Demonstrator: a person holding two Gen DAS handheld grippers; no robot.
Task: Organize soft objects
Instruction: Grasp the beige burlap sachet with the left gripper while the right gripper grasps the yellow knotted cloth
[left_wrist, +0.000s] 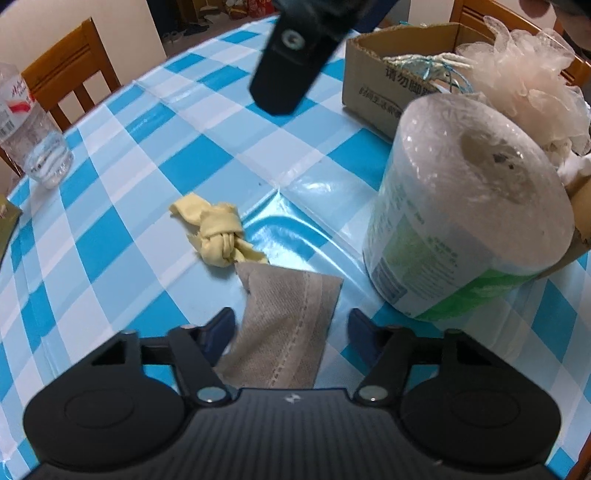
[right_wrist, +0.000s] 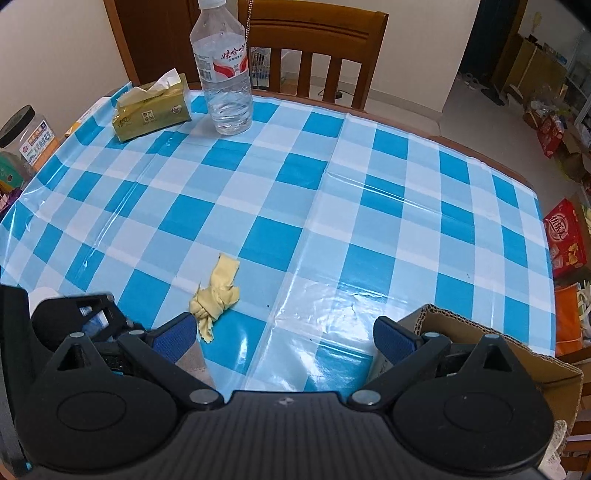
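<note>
A grey cloth (left_wrist: 288, 325) lies flat on the checked tablecloth between the open fingers of my left gripper (left_wrist: 291, 326). A knotted yellow cloth (left_wrist: 218, 232) lies just beyond it; it also shows in the right wrist view (right_wrist: 218, 295). A wrapped paper roll (left_wrist: 469, 206) stands to the right, against a cardboard box (left_wrist: 373, 70) that holds a pink mesh puff (left_wrist: 524, 74) and a blue-white string item (left_wrist: 428, 62). My right gripper (right_wrist: 284, 336) is open and empty, above the table beside the box corner (right_wrist: 461, 325). Its body shows in the left wrist view (left_wrist: 295, 55).
A water bottle (right_wrist: 225, 70) and a yellow tissue pack (right_wrist: 151, 107) stand at the table's far side before a wooden chair (right_wrist: 314, 48). A jar (right_wrist: 22, 144) is at the far left. The table edge (right_wrist: 480, 155) curves on the right, with floor clutter beyond.
</note>
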